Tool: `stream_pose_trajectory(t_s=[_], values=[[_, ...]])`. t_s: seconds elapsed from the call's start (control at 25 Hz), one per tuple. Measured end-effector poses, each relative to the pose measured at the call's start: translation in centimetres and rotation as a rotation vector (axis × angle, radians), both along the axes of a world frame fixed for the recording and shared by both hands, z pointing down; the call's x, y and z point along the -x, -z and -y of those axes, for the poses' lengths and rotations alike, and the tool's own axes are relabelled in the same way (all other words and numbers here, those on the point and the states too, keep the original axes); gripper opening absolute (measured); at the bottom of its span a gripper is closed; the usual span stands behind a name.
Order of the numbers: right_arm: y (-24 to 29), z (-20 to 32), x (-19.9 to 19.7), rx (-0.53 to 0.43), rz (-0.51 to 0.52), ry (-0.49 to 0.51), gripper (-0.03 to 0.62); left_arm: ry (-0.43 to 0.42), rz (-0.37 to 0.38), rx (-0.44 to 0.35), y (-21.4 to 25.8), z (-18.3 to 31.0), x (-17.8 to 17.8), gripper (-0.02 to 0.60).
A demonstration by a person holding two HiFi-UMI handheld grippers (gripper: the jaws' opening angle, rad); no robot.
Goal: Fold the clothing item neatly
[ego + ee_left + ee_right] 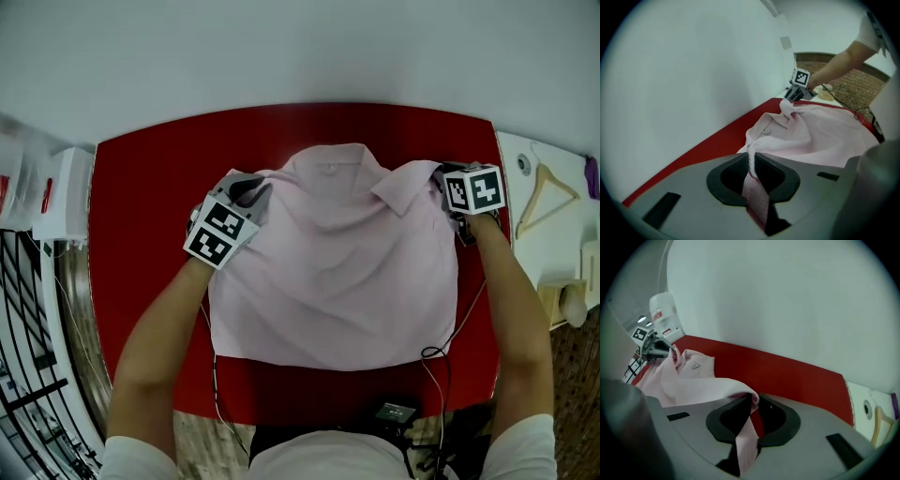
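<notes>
Grippers: 2, grey bodies, black pads | left gripper (752, 161) clamped on a pinch of pink shirt (333, 272) at one shoulder | right gripper (753, 404) clamped on the other shoulder | shirt: 1, soft, wrinkled, collared, spread on red table (150, 216) | table: 1, flat, matte | hanger (544, 197): 1, wooden, off to the right

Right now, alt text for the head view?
A pink shirt lies spread on a red table, with the left gripper and right gripper each shut on a shoulder. A wooden hanger lies off to the right.
</notes>
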State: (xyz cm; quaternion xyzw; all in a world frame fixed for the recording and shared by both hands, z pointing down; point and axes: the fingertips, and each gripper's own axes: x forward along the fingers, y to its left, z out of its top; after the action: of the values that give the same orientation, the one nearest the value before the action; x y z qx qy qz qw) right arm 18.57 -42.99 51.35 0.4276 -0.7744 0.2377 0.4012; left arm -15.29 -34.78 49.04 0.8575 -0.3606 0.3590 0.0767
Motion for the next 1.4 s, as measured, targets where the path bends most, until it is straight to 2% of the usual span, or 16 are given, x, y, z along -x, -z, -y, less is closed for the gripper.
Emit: stream_pose_trajectory(t_s=[0.04,0.12,0.16,0.24,0.4,0.52,0.6,0.72,1.04,1.12,1.28,1.32,1.36,1.4], values=[[-0.1,0.3,0.2,-0.006,-0.006,0.006,0.050,0.003,-0.014,0.014,-0.2,0.1,0.0,0.030],[-0.4,0.6,0.5,-0.021,-0.031,0.029,0.188,0.007,-0.032,0.031,-0.3,0.3,0.3,0.107],[-0.5,0.7,0.5,-0.031,-0.042,0.036,0.210,0.008,-0.039,0.038,-0.3,0.4,0.5,0.144],[-0.2,0.8,0.0,-0.055,-0.048,0.027,0.227,0.017,-0.054,0.046,-0.2,0.4,0.9,0.173],[0.9,1.5,-0.9,-0.098,-0.030,-0.025,0.227,0.055,-0.077,0.040,0.3,0.9,1.7,0.175],[2.2,1.6,-1.2,-0.162,-0.058,0.008,0.227,0.057,-0.074,0.020,0.7,0.9,1.4,0.175],[3.1,1.0,-0.8,-0.225,-0.109,0.098,0.227,0.046,-0.076,0.002,1.2,0.7,1.1,0.175],[3.9,-1.1,0.1,-0.310,-0.221,0.284,0.227,0.017,-0.073,-0.020,1.8,0.4,0.7,0.175],[1.8,-8.0,5.1,-0.419,-0.460,0.775,0.225,0.004,-0.039,-0.017,1.6,-0.8,2.0,0.175],[1.0,-8.4,6.1,-0.433,-0.502,0.840,0.224,-0.003,-0.034,-0.018,1.6,-1.2,1.9,0.175],[1.4,-8.0,8.0,-0.453,-0.499,0.882,0.189,-0.032,-0.034,-0.023,1.7,-1.9,1.1,0.175],[1.9,-7.8,8.5,-0.466,-0.496,0.891,0.146,-0.042,-0.035,-0.027,1.8,-2.1,0.9,0.175],[2.4,-7.6,8.9,-0.480,-0.494,0.898,0.070,-0.051,-0.038,-0.030,1.9,-2.1,0.8,0.175],[2.9,-7.5,9.2,-0.489,-0.491,0.903,0.055,-0.057,-0.041,-0.032,2.0,-2.2,0.6,0.175]])
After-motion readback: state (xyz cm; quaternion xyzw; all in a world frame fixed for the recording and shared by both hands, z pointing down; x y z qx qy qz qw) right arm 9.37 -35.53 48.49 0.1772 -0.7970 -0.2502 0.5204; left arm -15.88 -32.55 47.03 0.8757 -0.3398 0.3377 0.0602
